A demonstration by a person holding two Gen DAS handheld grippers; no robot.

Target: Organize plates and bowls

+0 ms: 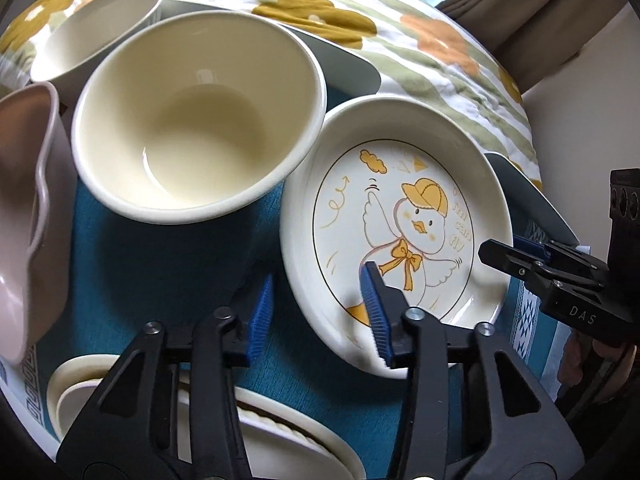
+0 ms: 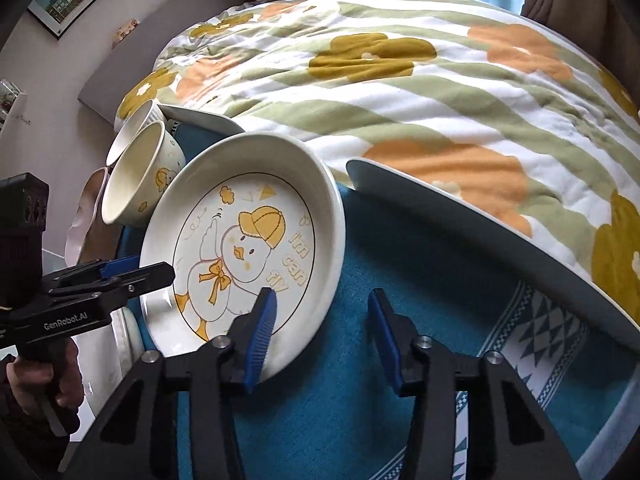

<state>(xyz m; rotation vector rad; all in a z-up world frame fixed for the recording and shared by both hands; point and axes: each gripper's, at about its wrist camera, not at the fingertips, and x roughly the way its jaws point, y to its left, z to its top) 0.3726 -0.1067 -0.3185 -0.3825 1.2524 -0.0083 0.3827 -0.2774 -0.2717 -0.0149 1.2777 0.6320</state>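
A white duck plate (image 1: pixel 400 216) lies on the teal cloth; it also shows in the right wrist view (image 2: pixel 244 248). My left gripper (image 1: pixel 316 312) is open, its right finger over the plate's near rim, its left finger over the cloth. My right gripper (image 2: pixel 324 336) is open, straddling the plate's near right rim; it shows in the left wrist view (image 1: pixel 520 252) at the plate's right edge. A cream bowl (image 1: pixel 200 120) leans beside the plate, with a second bowl (image 1: pixel 100 36) behind it and a pink wavy dish (image 1: pixel 28 220) at the left.
A ribbed white dish (image 1: pixel 280 432) and a small white dish (image 1: pixel 76 392) lie near the front. A grey tray edge (image 2: pixel 480 232) runs along the flowered quilt (image 2: pixel 400 80). Teal cloth (image 2: pixel 380 420) lies under my right gripper.
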